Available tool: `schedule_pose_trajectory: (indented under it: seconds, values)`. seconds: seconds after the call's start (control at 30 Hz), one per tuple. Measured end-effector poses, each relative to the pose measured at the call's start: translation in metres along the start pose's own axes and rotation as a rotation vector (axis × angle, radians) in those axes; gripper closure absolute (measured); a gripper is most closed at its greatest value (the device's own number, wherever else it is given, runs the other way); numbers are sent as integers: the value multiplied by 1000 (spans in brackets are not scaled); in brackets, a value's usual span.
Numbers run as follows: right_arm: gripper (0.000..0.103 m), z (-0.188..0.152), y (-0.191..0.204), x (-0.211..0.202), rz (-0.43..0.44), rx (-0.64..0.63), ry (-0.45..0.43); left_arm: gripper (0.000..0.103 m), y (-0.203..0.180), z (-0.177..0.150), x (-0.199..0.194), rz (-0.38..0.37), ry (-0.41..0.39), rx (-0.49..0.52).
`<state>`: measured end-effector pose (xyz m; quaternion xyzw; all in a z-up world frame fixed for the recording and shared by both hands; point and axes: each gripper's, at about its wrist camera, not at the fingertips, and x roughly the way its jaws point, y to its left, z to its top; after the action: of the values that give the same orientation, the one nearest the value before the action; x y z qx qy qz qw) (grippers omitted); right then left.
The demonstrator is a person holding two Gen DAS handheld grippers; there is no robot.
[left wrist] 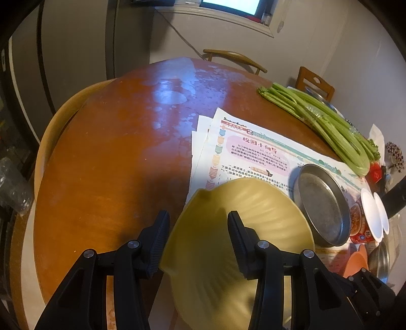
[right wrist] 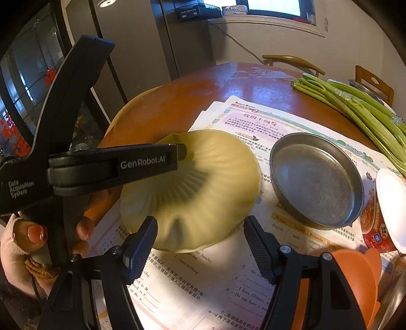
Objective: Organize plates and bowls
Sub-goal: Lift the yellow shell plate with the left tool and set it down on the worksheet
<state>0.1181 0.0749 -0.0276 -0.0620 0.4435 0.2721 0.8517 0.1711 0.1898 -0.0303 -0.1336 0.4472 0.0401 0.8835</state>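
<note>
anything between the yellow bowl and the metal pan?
Nothing: only bare worksheet paper shows between the yellow bowl and the metal pan in the right wrist view.

round wooden table (left wrist: 106, 157), chairs (left wrist: 236, 59), perhaps window (left wrist: 231, 6)

The yellow bowl (left wrist: 228, 253) is looking like matt plastic, with fine ribs fanning across its inside and a faint sheen. The round metal pan (right wrist: 317, 180) is showing dull grey steel, scuffed and cloudy rather than mirror-bright. The worktop (left wrist: 114, 152) is showing glossy reddish-brown wood, its varnish worn to pale, patchy blotches where the light is striking. The printed paper sheets (right wrist: 228, 292) are lying smooth and slightly glossy. The tongs (left wrist: 198, 228) are appearing as matt black plastic, their pads (left wrist: 162, 228) ridged like rubber, with shiny metal pins at the joints. The orange bowl (right wrist: 355, 279) is looking smooth and plastic. The celery stalks (left wrist: 330, 127) are gleaming under clear, crinkled film.
</note>
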Motion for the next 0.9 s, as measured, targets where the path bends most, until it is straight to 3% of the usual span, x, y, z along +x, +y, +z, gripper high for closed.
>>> schedule_pose_trajectory:
  seconds: [0.3,0.43,0.9]
  values:
    - [32,-1,2,-13,-14,-10,-35,45,1,-2,-18,6,-28,4]
    - [32,-2,0,-22,-18,-2,-48,44,1,-4,-31,42,-55,8]
    - [32,-13,-19,-63,-34,35,-120,43,-27,-27,-80,-24,-124,42]
